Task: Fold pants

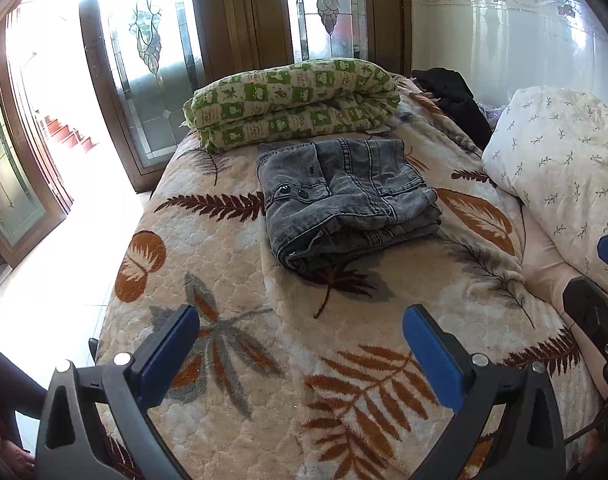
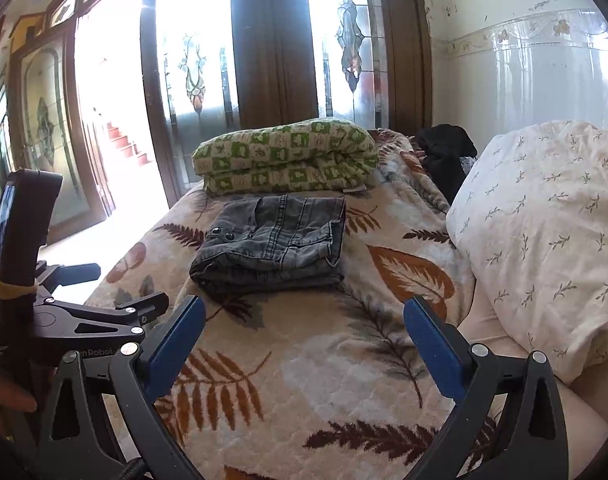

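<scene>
Grey denim pants [image 1: 345,200] lie folded into a compact stack on the leaf-patterned bed cover [image 1: 232,288], and show in the right wrist view too [image 2: 274,246]. My left gripper [image 1: 302,332] hovers open over the cover, well short of the pants, nothing between its blue pads. My right gripper [image 2: 304,322] is also open and empty, just short of the near edge of the pants. The right gripper's edge [image 1: 599,300] shows at the far right of the left wrist view. The left gripper's body with its phone mount [image 2: 36,280] stands at the left of the right wrist view.
A rolled green-and-white quilt [image 1: 296,100] lies behind the pants. A white floral pillow [image 2: 543,232] sits at the right. Dark clothing [image 1: 455,100] is heaped at the back right. Wooden doors with stained glass [image 1: 152,56] stand beyond the bed, bright floor to the left.
</scene>
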`<state>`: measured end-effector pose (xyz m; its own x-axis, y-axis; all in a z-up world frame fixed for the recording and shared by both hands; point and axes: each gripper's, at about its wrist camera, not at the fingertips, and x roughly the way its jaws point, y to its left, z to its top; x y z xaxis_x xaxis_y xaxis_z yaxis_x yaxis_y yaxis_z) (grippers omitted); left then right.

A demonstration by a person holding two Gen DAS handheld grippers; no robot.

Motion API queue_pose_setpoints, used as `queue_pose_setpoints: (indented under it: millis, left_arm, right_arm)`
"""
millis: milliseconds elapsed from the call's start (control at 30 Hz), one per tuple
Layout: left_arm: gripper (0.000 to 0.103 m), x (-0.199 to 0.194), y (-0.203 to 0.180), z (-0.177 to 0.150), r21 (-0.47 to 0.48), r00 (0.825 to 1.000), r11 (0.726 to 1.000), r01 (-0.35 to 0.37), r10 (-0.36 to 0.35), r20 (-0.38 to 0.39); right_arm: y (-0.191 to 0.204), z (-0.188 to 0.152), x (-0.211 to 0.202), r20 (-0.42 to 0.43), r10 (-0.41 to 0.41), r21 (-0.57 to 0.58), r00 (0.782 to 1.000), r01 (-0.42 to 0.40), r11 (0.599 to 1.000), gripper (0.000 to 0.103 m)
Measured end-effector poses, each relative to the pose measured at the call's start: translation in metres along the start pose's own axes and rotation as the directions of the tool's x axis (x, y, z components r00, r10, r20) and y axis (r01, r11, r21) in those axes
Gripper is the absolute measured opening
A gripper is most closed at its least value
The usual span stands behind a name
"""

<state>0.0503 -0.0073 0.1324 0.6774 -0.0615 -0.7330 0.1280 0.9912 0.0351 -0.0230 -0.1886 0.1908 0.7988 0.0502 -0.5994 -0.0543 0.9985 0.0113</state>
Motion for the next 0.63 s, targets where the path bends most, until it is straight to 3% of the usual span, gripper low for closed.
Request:
queue_pose_setpoints:
  millis: [633]
  left_arm:
    - [0.103, 0.0008, 0.0031, -0.0055, -0.027, 0.999, 0.999, 0.036, -0.036, -0.003]
  right_arm:
    - [0.0034, -0.0049, 0.006, -0.03, -0.003, -0.01, 1.0, 0.003, 1.0, 0.101]
